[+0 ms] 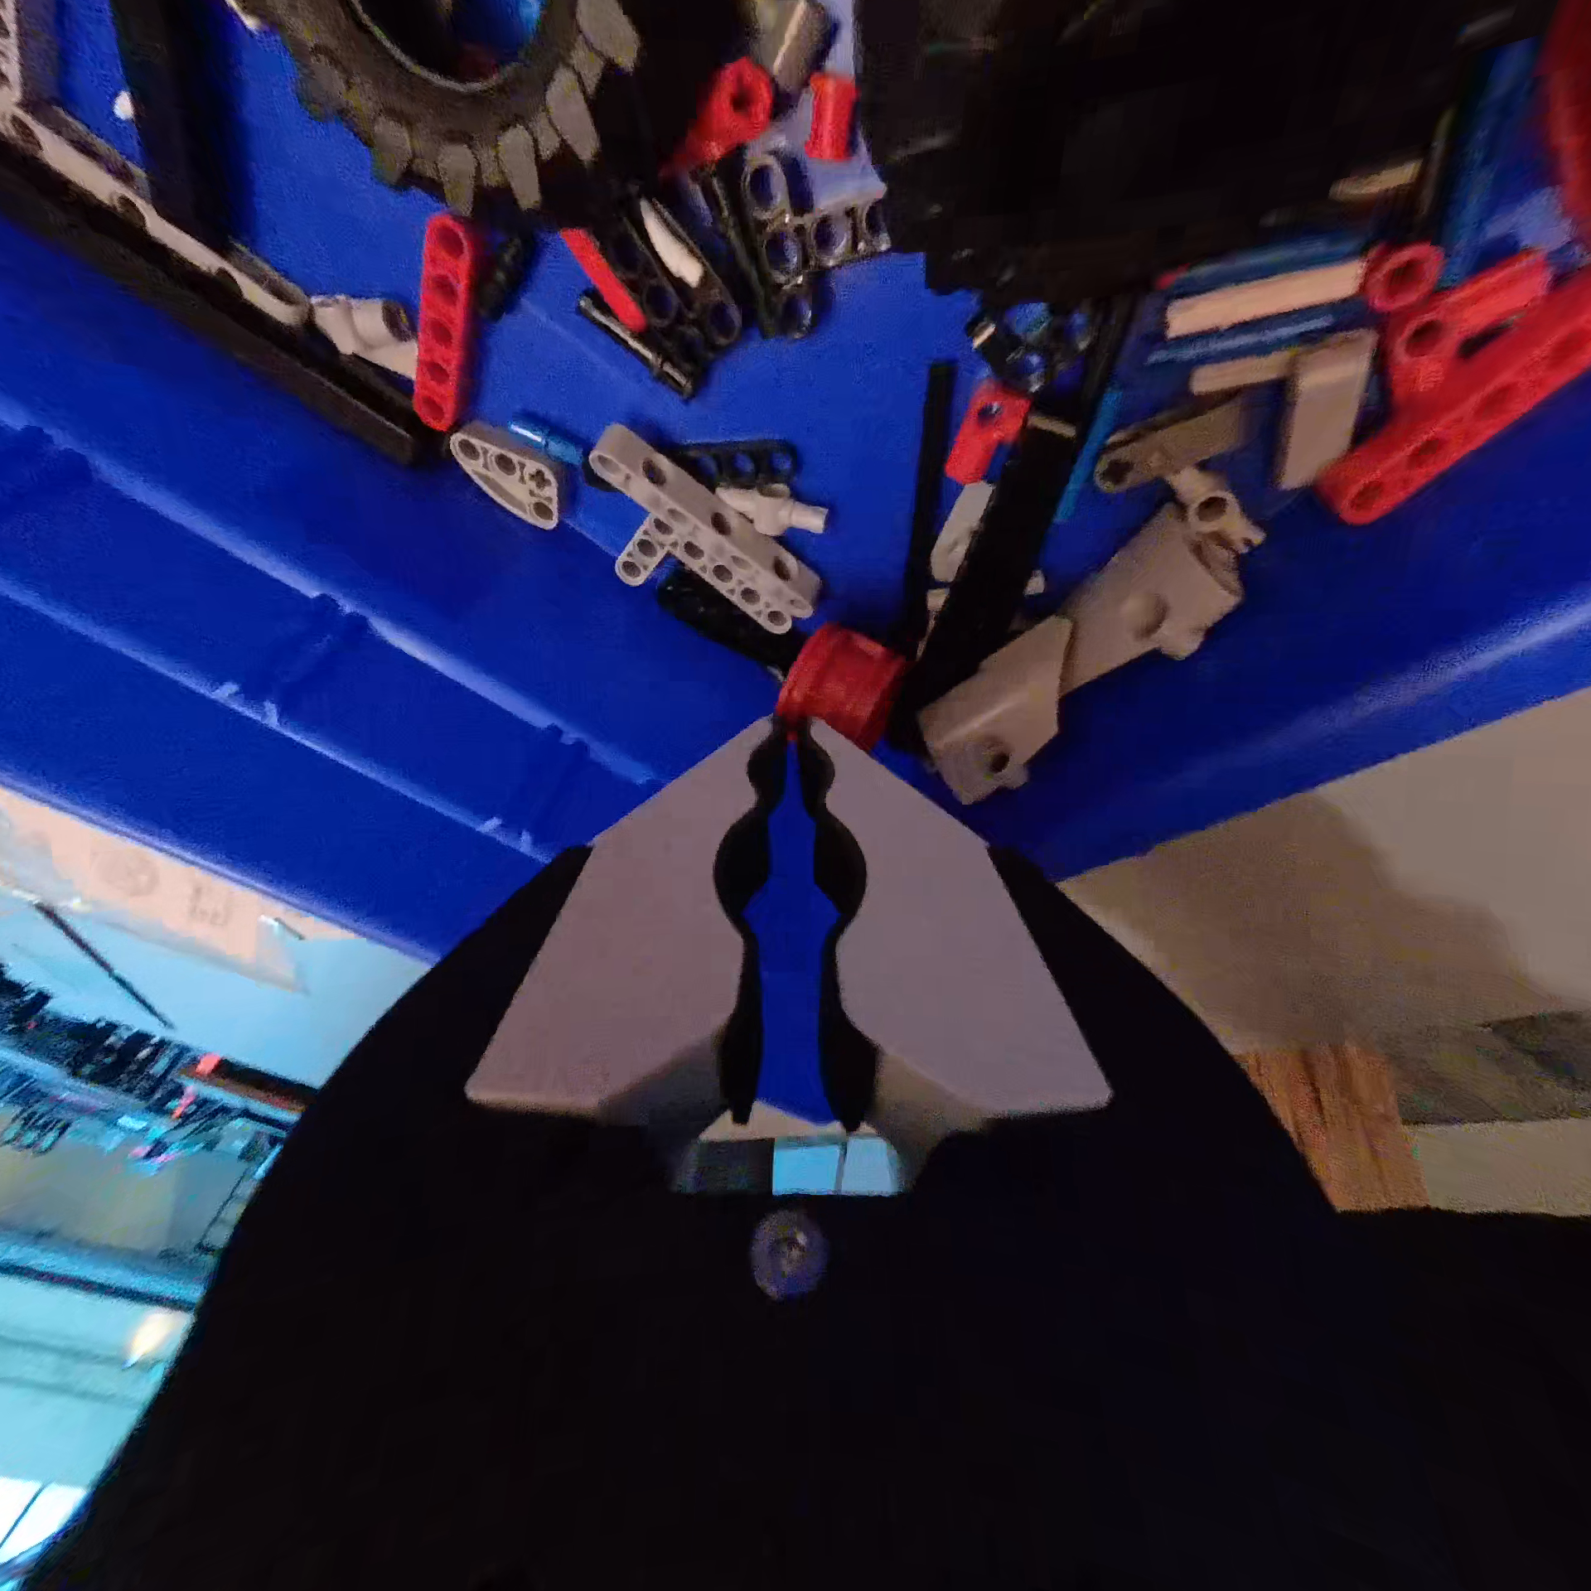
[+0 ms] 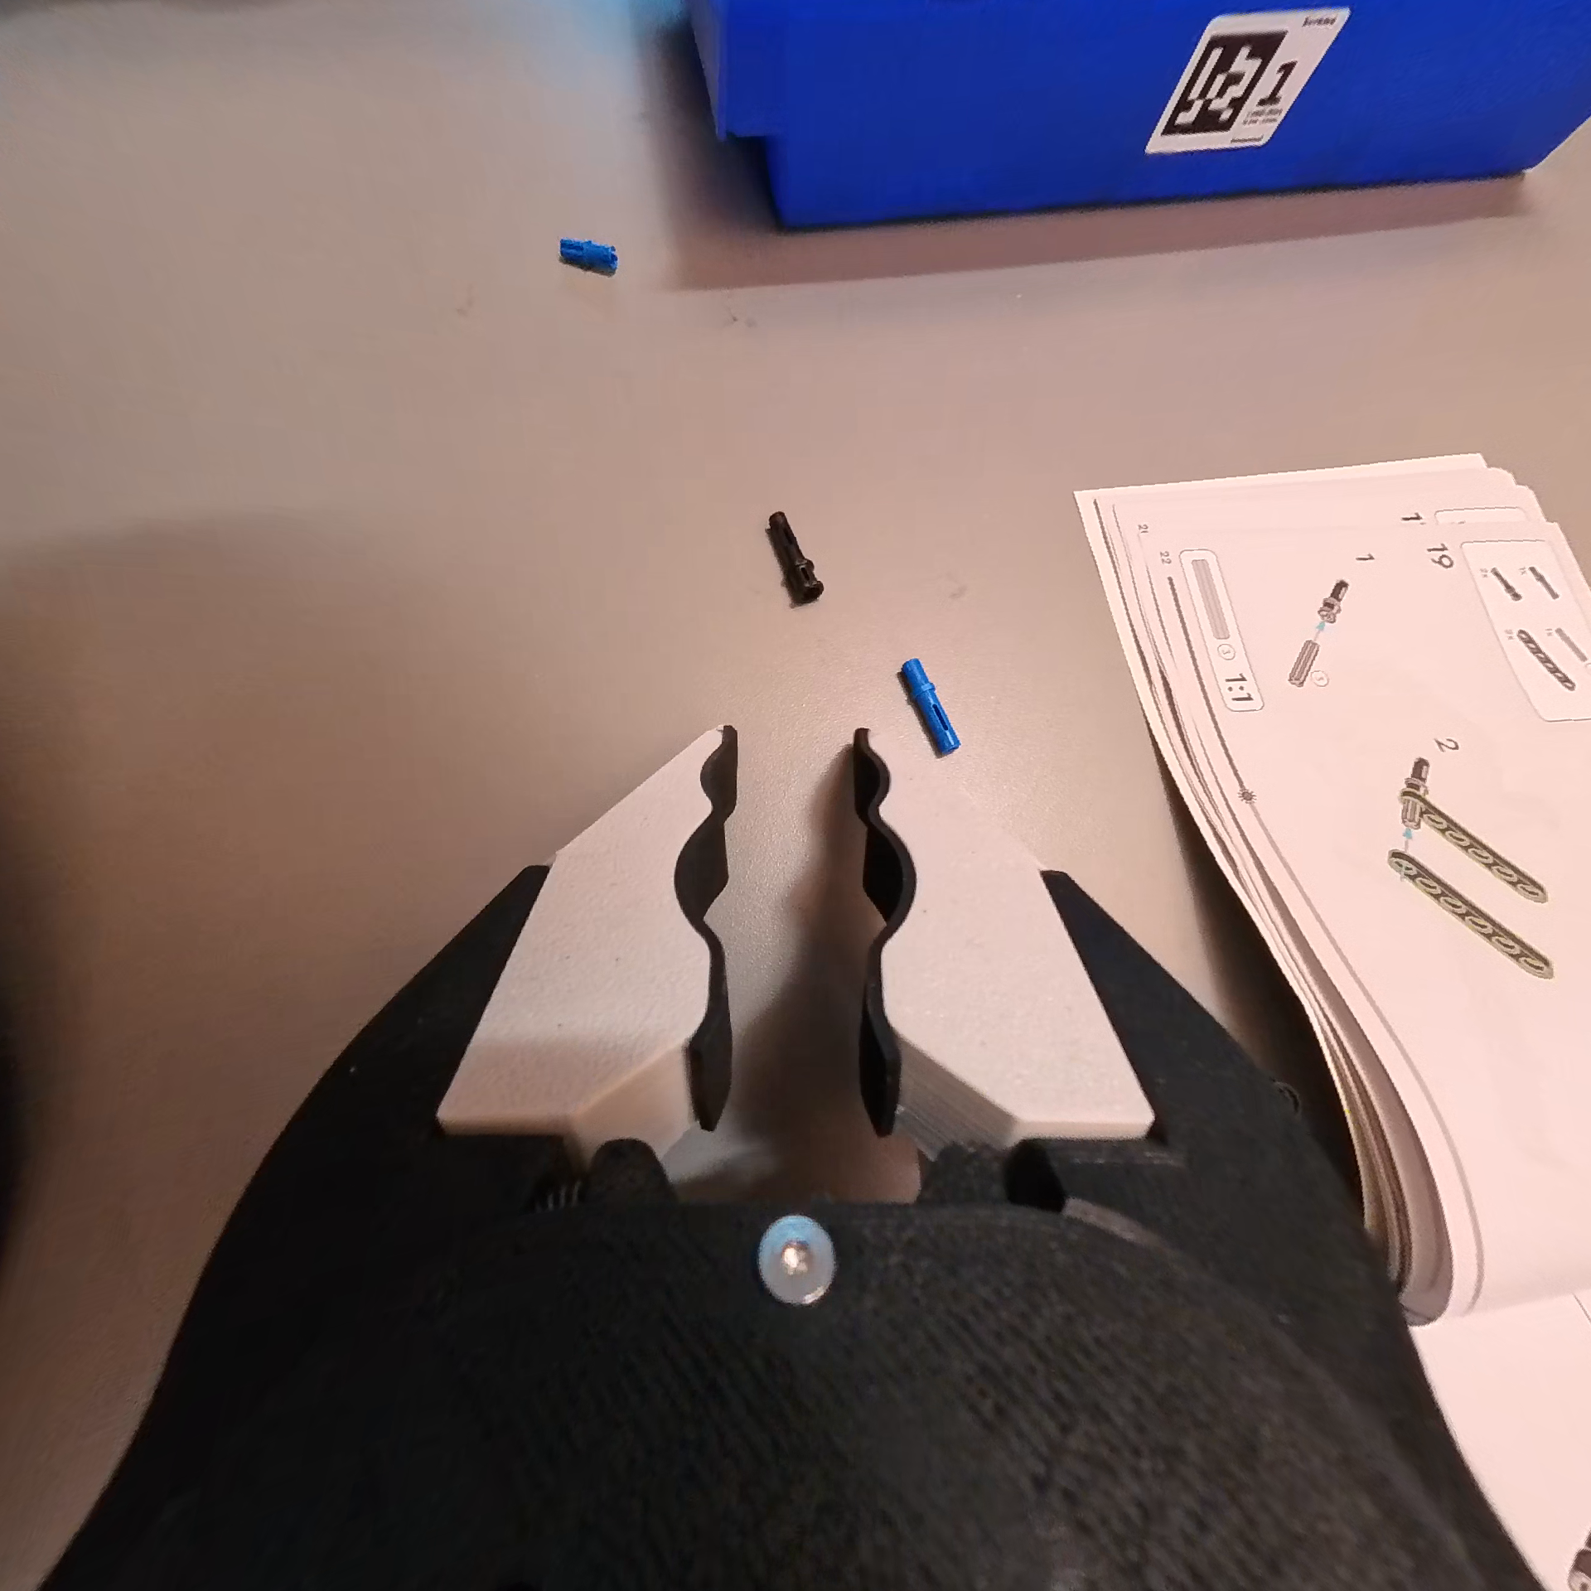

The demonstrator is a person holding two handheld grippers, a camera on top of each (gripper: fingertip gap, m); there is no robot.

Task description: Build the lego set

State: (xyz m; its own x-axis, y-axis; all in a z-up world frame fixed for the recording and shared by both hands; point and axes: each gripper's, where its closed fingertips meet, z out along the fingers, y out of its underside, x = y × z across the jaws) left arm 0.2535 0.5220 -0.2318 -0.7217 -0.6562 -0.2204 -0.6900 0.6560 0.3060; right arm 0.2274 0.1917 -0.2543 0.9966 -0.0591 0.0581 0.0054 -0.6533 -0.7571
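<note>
In the left wrist view my left gripper (image 1: 790,732) is shut on the edge of a small red round bush piece (image 1: 842,684), over the blue bin (image 1: 258,551) of loose Lego Technic parts. Grey beams (image 1: 702,534), a red beam (image 1: 446,323), a black toothed tyre (image 1: 465,95) and a red frame piece (image 1: 1464,387) lie in the bin. In the right wrist view my right gripper (image 2: 794,732) is open and empty above the grey table. A black pin (image 2: 796,557) lies just ahead of it, and a blue pin (image 2: 930,706) lies beside the right fingertip.
A second blue pin (image 2: 588,255) lies farther off to the left. The blue bin (image 2: 1119,112), with a white marker sticker, stands at the back. An open instruction booklet (image 2: 1377,818) lies at the right. The table top (image 2: 344,430) spreads to the left. Left tips to right tips: about 35 cm.
</note>
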